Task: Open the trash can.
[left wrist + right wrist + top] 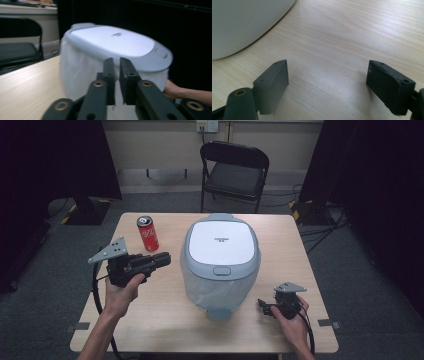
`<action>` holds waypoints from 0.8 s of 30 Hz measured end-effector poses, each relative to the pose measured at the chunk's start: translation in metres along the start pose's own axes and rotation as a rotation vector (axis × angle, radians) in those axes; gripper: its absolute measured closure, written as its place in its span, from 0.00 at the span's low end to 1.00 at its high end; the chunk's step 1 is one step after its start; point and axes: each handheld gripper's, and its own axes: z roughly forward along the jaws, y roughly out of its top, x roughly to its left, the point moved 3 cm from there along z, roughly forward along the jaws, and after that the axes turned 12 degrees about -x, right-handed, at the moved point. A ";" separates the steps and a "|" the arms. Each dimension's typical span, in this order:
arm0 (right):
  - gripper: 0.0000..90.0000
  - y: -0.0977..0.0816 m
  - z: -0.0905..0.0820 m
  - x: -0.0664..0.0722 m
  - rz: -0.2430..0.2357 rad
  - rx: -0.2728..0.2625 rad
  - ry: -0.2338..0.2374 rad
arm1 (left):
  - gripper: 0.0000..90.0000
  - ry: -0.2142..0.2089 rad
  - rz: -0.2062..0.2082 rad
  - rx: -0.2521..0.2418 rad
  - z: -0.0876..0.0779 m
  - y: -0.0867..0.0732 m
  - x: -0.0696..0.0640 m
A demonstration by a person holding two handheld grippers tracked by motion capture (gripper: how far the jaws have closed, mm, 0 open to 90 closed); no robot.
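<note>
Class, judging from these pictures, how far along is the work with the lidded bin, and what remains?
Done: the white and grey lidded bin stands on the light wooden table, lid down, white liner fitted. In hand: nothing; the left hand-held gripper is shut and empty, pointing at the bin, and the right hand-held gripper is open above bare wood. Left: any contact with the bin; the red drink can stands untouched.

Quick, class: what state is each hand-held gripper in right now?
Left hand-held gripper: closed, holding nothing.
Right hand-held gripper: open, empty, over the table.
</note>
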 end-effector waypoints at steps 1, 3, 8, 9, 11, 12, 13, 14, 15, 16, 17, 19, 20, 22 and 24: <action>0.19 0.000 0.000 0.000 0.001 0.000 0.000 | 0.98 -0.024 0.004 -0.011 0.004 0.004 -0.005; 0.19 0.000 0.000 0.000 0.001 0.000 0.001 | 1.00 -0.052 0.026 -0.007 0.010 0.010 -0.012; 0.19 0.000 0.000 0.000 0.001 0.000 0.001 | 1.00 -0.122 0.050 0.015 0.034 0.019 -0.031; 0.19 0.000 0.000 0.000 0.001 0.000 0.001 | 1.00 -0.146 0.047 0.021 0.044 0.020 -0.036; 0.19 0.000 0.000 0.000 0.000 0.000 0.001 | 1.00 -0.153 0.048 0.029 0.049 0.021 -0.038; 0.19 0.000 0.000 0.000 0.000 0.000 0.002 | 1.00 -0.162 0.056 0.038 0.055 0.022 -0.041; 0.19 0.000 0.000 0.000 0.001 0.000 0.003 | 1.00 -0.185 0.054 0.048 0.063 0.022 -0.045; 0.19 0.000 0.000 0.000 0.001 0.000 0.003 | 1.00 -0.185 0.054 0.048 0.063 0.022 -0.045; 0.19 0.000 0.000 0.000 0.001 0.000 0.003 | 1.00 -0.195 0.059 0.059 0.068 0.022 -0.047; 0.19 0.000 0.000 0.000 0.000 0.000 0.003 | 1.00 -0.220 0.065 0.084 0.078 0.021 -0.053; 0.19 0.000 0.000 0.000 0.001 0.000 0.003 | 1.00 -0.233 0.066 0.096 0.082 0.019 -0.056; 0.19 0.000 0.000 0.000 0.000 0.000 0.003 | 1.00 -0.262 0.071 0.123 0.089 0.015 -0.061; 0.19 0.000 0.000 0.000 0.001 0.000 0.003 | 1.00 -0.277 0.072 0.136 0.092 0.013 -0.063; 0.19 0.000 0.000 0.000 0.001 0.000 0.003 | 1.00 -0.280 0.076 0.139 0.094 0.010 -0.065; 0.19 0.000 0.000 0.000 0.001 0.000 0.003 | 1.00 -0.279 0.082 0.148 0.097 0.008 -0.067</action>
